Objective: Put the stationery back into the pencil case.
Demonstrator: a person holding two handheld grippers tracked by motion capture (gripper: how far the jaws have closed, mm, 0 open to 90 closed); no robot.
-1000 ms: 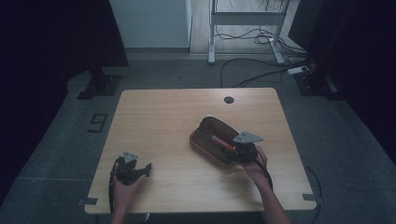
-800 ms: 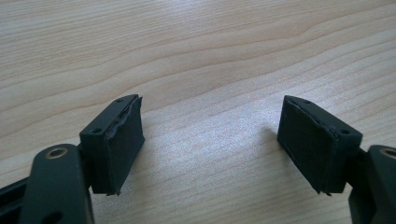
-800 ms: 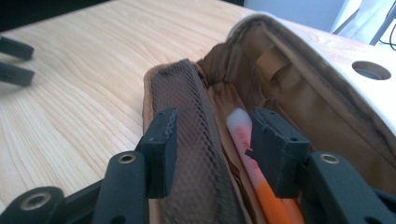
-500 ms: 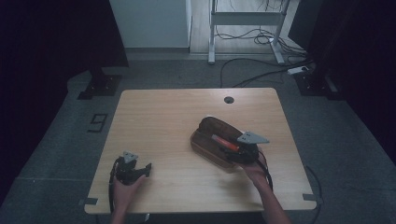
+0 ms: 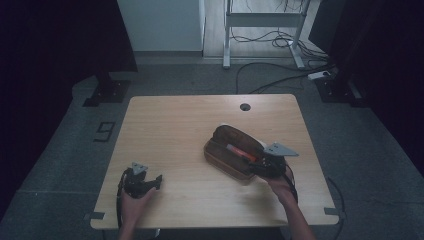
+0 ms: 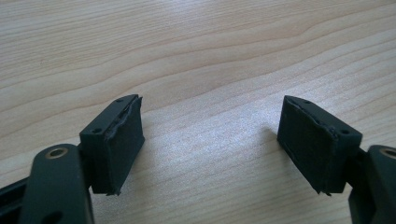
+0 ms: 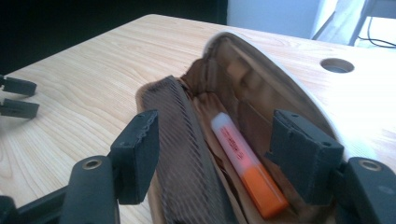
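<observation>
A brown pencil case (image 5: 227,145) lies open right of the table's middle, with an orange marker (image 5: 241,152) inside it. My right gripper (image 5: 256,168) is at the case's near right end; its jaws have just been opening. In the right gripper view the marker (image 7: 243,163) and the case's mesh flap (image 7: 180,154) lie between the spread jaws of that gripper (image 7: 217,135), and the pads press on nothing. My left gripper (image 5: 156,181) rests on the table near the front left, held in a hand. In its own view the left gripper (image 6: 212,140) is open over bare wood.
The wooden table (image 5: 170,125) has a round cable hole (image 5: 244,106) near its far edge. The left gripper (image 7: 18,98) appears far off in the right gripper view. Cables and a metal desk frame (image 5: 260,20) are on the floor beyond the table.
My right gripper has drawn back a little to the right and toward the person, away from the case. The left gripper has not moved.
</observation>
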